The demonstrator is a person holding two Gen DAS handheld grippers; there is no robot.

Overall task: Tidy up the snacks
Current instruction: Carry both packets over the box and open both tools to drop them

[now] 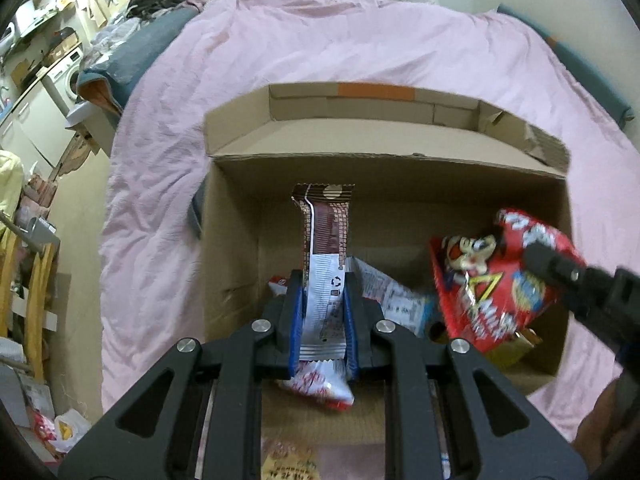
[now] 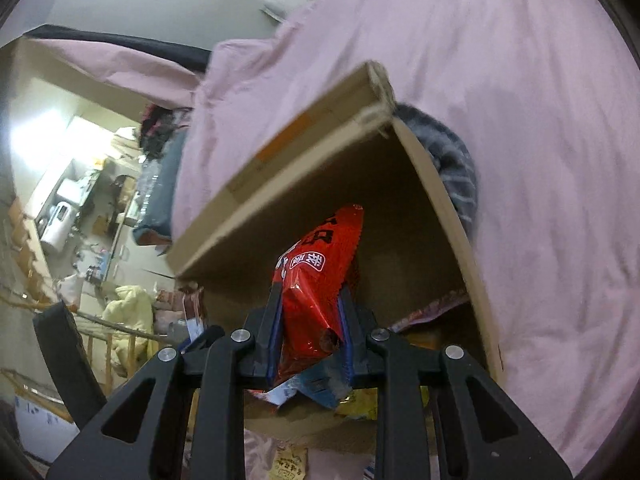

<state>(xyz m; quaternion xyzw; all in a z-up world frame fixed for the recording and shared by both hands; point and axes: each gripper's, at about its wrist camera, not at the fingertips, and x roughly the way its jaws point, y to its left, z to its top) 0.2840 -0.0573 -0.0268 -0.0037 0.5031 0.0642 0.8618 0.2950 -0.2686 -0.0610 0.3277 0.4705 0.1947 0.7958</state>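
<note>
Left gripper angled steeply down, pinching brown snack bar, right gripper seemingly clamping red bag, over box

My left hand-held gripper points steeply down, jaws clamped tight on a brown snack bar. My right hand-held gripper tilts down less steeply, clamped on a red snack bag.

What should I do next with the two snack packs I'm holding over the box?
Probably lower both a little further and let go. The left tongs are shut on the brown snack bar and the right tongs on the red snack bag, both already inside the open cardboard box, above the packets lying at its bottom.
</note>
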